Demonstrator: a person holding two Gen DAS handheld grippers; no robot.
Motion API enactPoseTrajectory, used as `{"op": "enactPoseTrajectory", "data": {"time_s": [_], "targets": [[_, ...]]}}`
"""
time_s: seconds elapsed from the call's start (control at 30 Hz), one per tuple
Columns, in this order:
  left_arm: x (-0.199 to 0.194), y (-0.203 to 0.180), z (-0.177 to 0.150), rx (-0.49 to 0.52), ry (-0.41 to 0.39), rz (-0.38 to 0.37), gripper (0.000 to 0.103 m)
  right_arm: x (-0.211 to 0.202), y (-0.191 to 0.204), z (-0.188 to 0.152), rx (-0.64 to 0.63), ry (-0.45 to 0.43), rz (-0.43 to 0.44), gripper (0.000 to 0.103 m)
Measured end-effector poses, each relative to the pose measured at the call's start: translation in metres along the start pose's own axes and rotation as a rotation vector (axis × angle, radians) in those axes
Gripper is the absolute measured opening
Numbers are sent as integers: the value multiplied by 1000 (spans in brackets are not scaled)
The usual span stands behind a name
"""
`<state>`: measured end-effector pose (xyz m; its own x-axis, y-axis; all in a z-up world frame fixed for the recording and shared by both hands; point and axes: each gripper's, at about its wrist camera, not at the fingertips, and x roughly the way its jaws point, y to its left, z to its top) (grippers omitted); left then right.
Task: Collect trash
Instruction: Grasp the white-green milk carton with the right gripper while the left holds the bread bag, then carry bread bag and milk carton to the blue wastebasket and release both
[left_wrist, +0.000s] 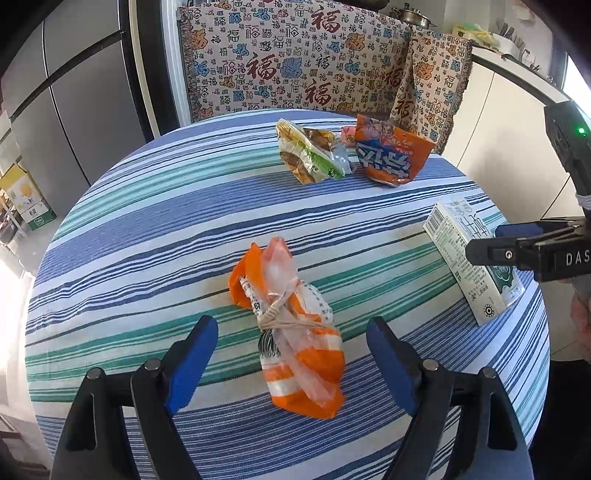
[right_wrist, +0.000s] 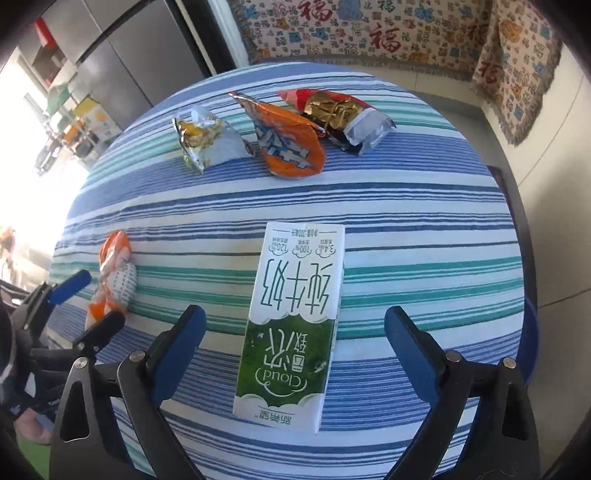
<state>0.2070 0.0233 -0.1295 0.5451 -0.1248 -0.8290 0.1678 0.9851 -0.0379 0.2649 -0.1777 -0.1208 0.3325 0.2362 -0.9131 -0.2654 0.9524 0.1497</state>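
An orange and white knotted wrapper (left_wrist: 295, 332) lies on the striped tablecloth (left_wrist: 147, 229), between the open fingers of my left gripper (left_wrist: 291, 328); it also shows in the right wrist view (right_wrist: 110, 277). A white and green milk carton (right_wrist: 291, 321) lies flat between the open fingers of my right gripper (right_wrist: 295, 321); it also shows in the left wrist view (left_wrist: 469, 266). Neither gripper touches its item. My left gripper (right_wrist: 85, 299) shows at the left of the right wrist view. My right gripper (left_wrist: 491, 240) shows over the carton at the left wrist view's right edge.
At the far side of the table lie a green snack bag (left_wrist: 310, 155), an orange bag (left_wrist: 391, 155) and a red and gold wrapper (right_wrist: 340, 110). A patterned cloth covers a seat (left_wrist: 295, 62) behind the table. A grey fridge (left_wrist: 74, 92) stands to the left.
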Motion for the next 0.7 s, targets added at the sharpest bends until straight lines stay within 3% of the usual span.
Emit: {"op": "enactPoseTrajectory", "data": {"time_s": [0.07,0.1,0.13,0.4,0.7], "targets": [[1,-4,1,19,12,6,48,0,3,-3,-23,9,-22,78],[2,-5,1,26,17,13,47,-1,3,-5,-29,13,-23,71],[1,-7,0,31,11,19,46,-1,2,-7,-32,19,-15,51],[-22,-19,-5,12,-61,-43,45,-32,-14,-26,-31,-50,34,50],[-37,-84,8,81,-93,-155,45,-71,-58,-56,19,-124,75,50]]}}
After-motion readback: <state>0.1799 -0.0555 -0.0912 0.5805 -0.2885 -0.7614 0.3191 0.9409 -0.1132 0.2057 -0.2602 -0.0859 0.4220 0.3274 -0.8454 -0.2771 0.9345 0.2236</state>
